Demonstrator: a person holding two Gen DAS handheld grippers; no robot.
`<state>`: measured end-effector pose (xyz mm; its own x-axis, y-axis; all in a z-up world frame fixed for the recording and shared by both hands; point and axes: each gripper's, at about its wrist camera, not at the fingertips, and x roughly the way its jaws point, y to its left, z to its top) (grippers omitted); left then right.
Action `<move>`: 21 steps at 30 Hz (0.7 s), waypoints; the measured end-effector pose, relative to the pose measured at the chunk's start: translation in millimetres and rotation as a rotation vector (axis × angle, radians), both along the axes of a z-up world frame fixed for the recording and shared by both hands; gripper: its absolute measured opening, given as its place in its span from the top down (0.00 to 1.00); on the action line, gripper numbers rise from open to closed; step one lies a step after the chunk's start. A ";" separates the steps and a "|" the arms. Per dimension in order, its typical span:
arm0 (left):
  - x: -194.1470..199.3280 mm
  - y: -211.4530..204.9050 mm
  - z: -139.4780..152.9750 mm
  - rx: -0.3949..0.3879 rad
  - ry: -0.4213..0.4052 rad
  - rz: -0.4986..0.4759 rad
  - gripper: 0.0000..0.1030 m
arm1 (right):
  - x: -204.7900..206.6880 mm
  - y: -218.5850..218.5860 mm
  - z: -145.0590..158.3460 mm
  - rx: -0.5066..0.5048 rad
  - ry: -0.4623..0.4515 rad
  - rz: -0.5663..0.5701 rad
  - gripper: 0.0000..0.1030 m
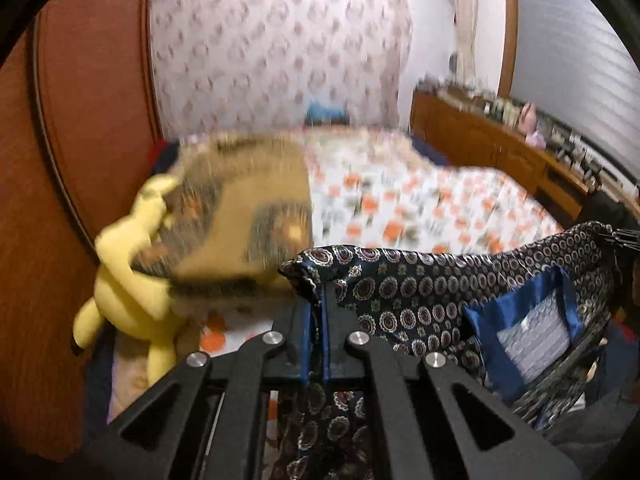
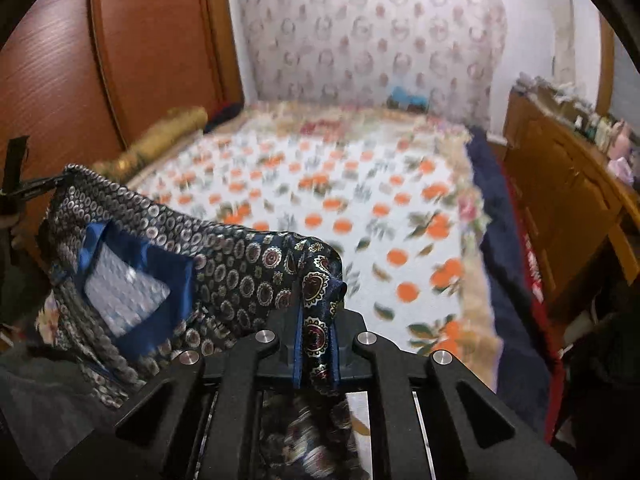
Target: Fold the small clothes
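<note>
I see both tools clamped on the patterned garment (image 1: 420, 292): left tool (image 1: 319, 300), right tool (image 2: 318, 312); only my left view shows a yellow plush (image 1: 128, 276) beside it

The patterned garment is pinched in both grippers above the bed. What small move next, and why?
Probably lower both together and lay it flat on the bedspread. The left gripper and right gripper are each shut on a top corner of the patterned garment, which hangs between them with slack, its blue label showing. Open bedspread lies ahead of the yellow plush.
</note>
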<state>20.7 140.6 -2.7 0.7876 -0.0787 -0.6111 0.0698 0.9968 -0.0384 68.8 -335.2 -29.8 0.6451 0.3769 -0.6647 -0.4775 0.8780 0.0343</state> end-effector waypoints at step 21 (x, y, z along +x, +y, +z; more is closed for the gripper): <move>139.1 19.2 122.9 -0.005 -0.271 0.075 0.95 | 135.0 15.2 167.0 -0.142 -0.354 -0.174 0.91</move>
<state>159.8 159.9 120.3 0.9261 -0.0163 -0.3768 0.0042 0.9995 -0.0328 203.8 -320.0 137.2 0.8891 0.1622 -0.4281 -0.2818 0.9308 -0.2327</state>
